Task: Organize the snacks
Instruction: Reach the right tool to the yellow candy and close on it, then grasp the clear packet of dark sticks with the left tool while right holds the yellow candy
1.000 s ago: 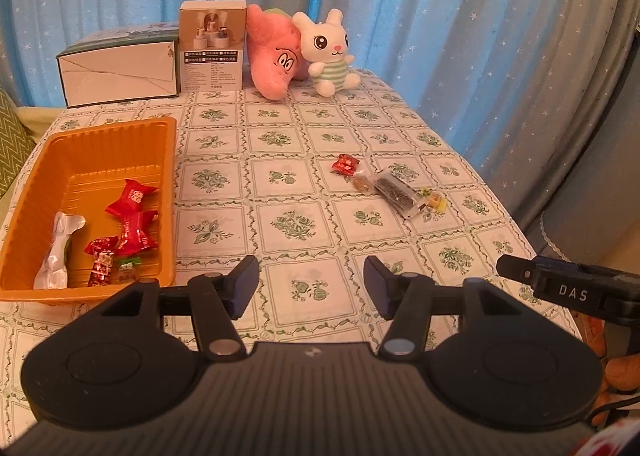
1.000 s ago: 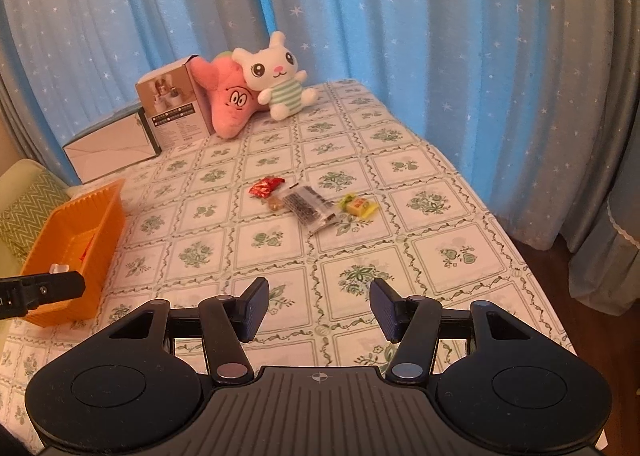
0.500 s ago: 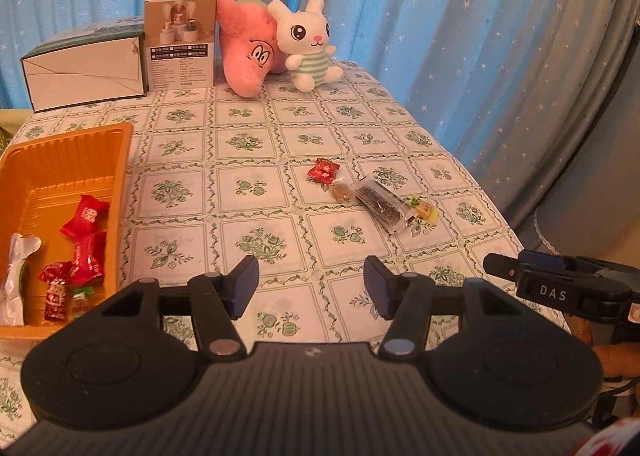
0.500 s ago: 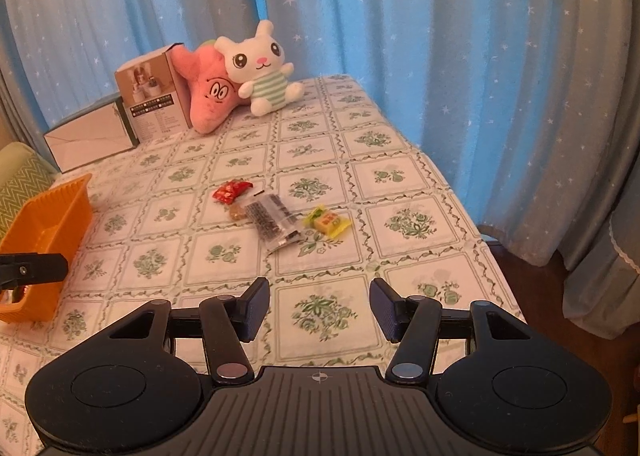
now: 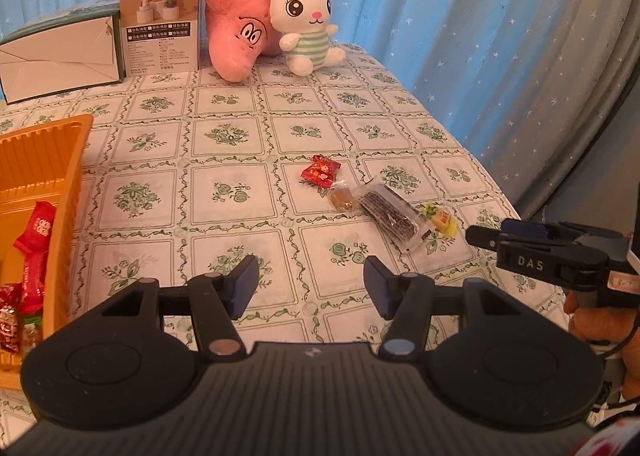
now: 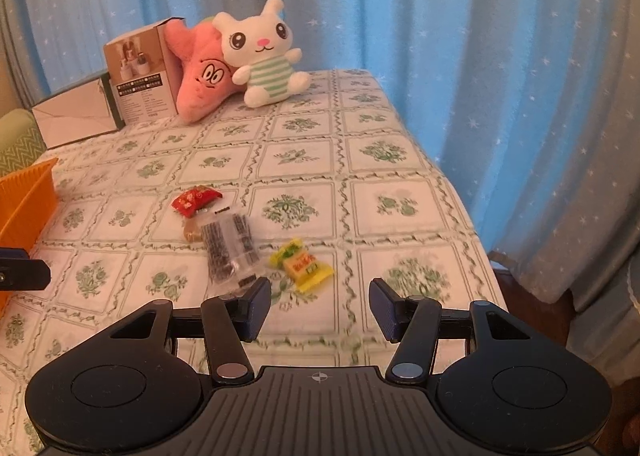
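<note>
Several snacks lie mid-table: a red candy (image 5: 320,171) (image 6: 195,199), a small brown sweet (image 5: 342,198) (image 6: 193,233), a clear pack of dark sticks (image 5: 390,216) (image 6: 230,247) and a yellow candy (image 5: 442,219) (image 6: 303,265). An orange tray (image 5: 60,176) (image 6: 28,192) at the left holds red-wrapped candies (image 5: 38,228). My left gripper (image 5: 310,287) hovers open, empty, short of the snacks. My right gripper (image 6: 318,310) is open and empty, just short of the yellow candy; it also shows at the right (image 5: 486,234) in the left wrist view.
Two boxes (image 5: 162,22) (image 5: 60,56), a pink plush (image 5: 240,32) and a white rabbit plush (image 5: 308,24) stand along the table's far edge. Blue star curtains hang behind and to the right. The table's right edge (image 6: 460,196) drops off near the snacks.
Both grippers have moved forward and down toward the loose snacks; the tray has slid toward the left edge of both views. Jaw openings look unchanged.
</note>
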